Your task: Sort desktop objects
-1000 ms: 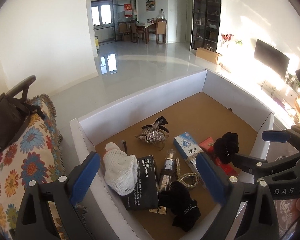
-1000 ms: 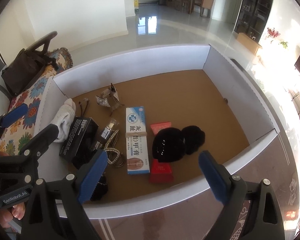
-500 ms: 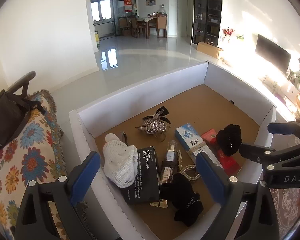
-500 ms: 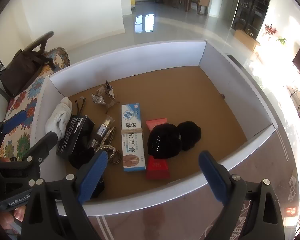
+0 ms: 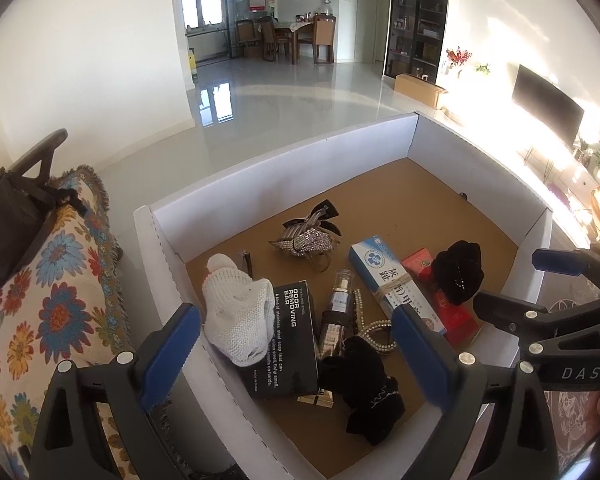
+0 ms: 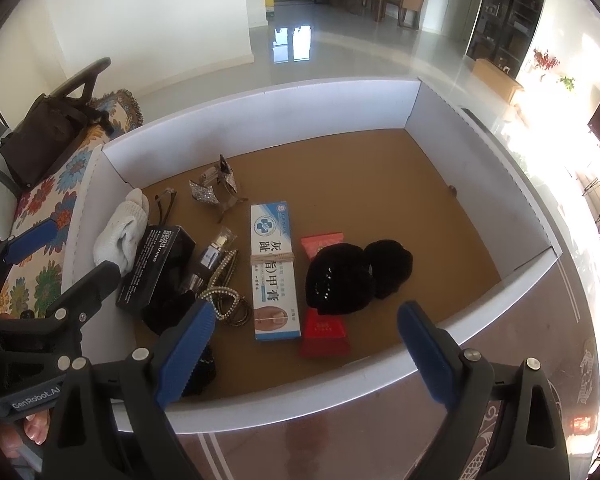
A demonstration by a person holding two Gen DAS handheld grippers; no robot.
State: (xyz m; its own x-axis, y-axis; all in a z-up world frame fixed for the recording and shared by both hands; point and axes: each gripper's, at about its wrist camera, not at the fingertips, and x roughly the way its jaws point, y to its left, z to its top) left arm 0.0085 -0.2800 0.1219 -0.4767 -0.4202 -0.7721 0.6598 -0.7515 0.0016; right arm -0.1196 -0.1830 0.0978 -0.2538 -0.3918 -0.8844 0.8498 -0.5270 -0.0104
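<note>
Two tongs, left tongs (image 5: 296, 344) and right tongs (image 6: 306, 346), hang apart and empty over the tray's (image 6: 300, 104) near edge; blue-white carton (image 6: 274, 268), black box (image 6: 156, 268) and white sock (image 6: 122, 236) lie toward its left corner.

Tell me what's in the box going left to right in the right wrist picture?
White sock → black soap box → little bottle → long blue and white box → black fuzzy hair ties, lying over the red packets.
</note>
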